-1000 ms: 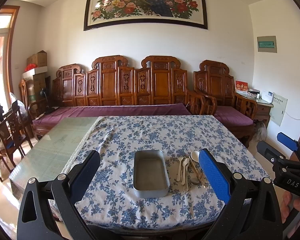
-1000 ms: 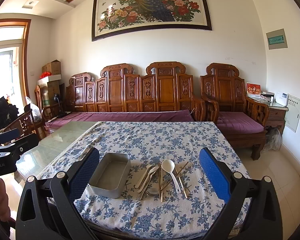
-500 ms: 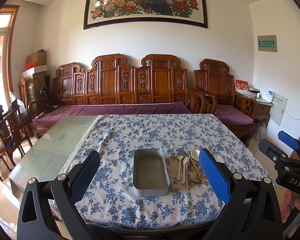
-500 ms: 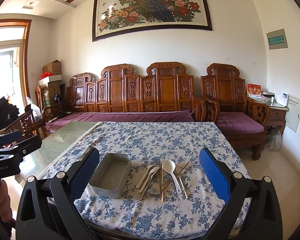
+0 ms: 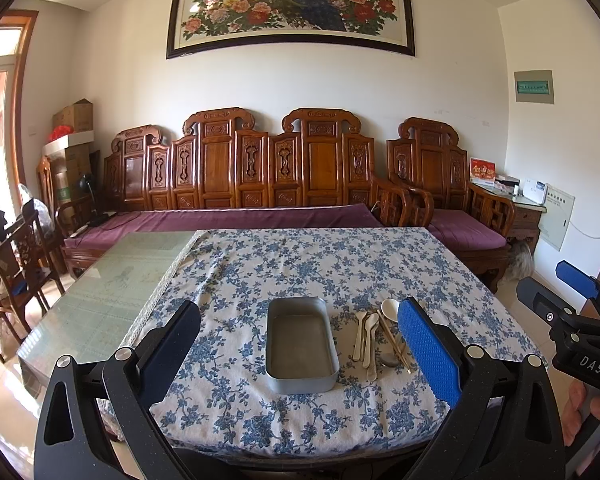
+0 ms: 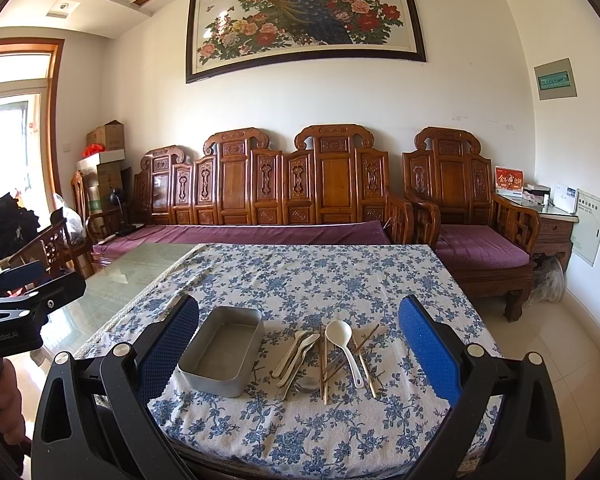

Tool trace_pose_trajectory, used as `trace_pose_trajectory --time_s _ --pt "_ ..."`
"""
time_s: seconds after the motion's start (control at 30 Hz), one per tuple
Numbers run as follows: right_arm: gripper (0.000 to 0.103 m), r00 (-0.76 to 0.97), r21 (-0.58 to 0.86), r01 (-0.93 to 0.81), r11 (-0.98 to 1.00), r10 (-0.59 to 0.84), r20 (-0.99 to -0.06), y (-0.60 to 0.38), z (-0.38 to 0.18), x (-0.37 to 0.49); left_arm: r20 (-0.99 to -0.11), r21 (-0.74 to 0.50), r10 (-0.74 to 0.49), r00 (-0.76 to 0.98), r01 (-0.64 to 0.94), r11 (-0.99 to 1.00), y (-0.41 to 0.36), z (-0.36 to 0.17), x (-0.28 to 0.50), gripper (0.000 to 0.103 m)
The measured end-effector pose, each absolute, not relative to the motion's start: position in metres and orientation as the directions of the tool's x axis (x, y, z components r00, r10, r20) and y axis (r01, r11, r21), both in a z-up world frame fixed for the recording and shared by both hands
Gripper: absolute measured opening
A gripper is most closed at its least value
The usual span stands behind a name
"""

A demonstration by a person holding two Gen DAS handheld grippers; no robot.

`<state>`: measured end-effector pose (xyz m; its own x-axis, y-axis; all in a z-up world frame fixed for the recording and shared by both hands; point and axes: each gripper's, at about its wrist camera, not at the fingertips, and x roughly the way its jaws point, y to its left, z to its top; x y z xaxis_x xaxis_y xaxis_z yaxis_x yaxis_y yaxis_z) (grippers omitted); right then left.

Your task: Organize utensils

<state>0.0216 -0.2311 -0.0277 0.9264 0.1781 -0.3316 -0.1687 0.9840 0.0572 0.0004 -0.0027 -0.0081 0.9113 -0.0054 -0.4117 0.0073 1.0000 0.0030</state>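
An empty grey metal tin (image 5: 301, 343) (image 6: 222, 350) lies on the blue-flowered tablecloth (image 5: 300, 264) (image 6: 300, 276). Right of it is a pile of utensils: white spoons (image 5: 365, 332) (image 6: 342, 340), a metal spoon (image 6: 306, 385) and wooden chopsticks (image 5: 392, 340) (image 6: 324, 364). My left gripper (image 5: 300, 344) is open and empty, held above the near table edge in front of the tin. My right gripper (image 6: 298, 348) is open and empty, in front of the utensils. Each gripper shows at the side of the other's view (image 5: 576, 320) (image 6: 20, 304).
The table's left part is bare glass (image 5: 100, 292). A carved wooden sofa with purple cushions (image 5: 240, 216) stands behind the table, an armchair (image 6: 472, 240) at the right. Wooden chairs (image 5: 12, 272) stand at the left. A side cabinet (image 6: 548, 224) is at the far right.
Both grippers have shifted only slightly; the table sits a touch lower and closer in the views. The tin and utensils have not moved.
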Motion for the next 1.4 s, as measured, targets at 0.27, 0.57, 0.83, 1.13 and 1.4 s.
trace_pose_trajectory --time_s 0.27,0.57,0.83,1.13,1.4 --pt "0.1 0.927 0.057 -0.17 0.984 0.179 -0.329 -0.231 -0.028 0.022 -0.411 0.004 -0.006 0.912 0.008 1.0 -0.002 -0.009 0.002 0.095" --pt "0.1 0.927 0.057 -0.17 0.984 0.18 -0.328 -0.233 -0.029 0.021 -0.407 0.004 -0.008 0.913 0.01 1.0 -0.004 -0.008 0.001 0.095" --pt "0.1 0.927 0.059 -0.17 0.984 0.18 -0.328 -0.227 -0.025 0.023 -0.412 0.005 -0.009 0.911 0.013 1.0 -0.003 -0.006 0.001 0.095" --pt "0.1 0.92 0.071 -0.159 0.985 0.173 -0.352 -0.234 -0.032 0.028 -0.437 0.006 -0.013 0.899 0.017 1.0 -0.002 -0.013 0.007 0.095" --pt "0.1 0.908 0.064 -0.157 0.986 0.169 -0.384 -0.245 -0.054 0.05 -0.53 0.003 -0.039 0.847 0.048 0.999 -0.006 -0.041 0.036 0.095"
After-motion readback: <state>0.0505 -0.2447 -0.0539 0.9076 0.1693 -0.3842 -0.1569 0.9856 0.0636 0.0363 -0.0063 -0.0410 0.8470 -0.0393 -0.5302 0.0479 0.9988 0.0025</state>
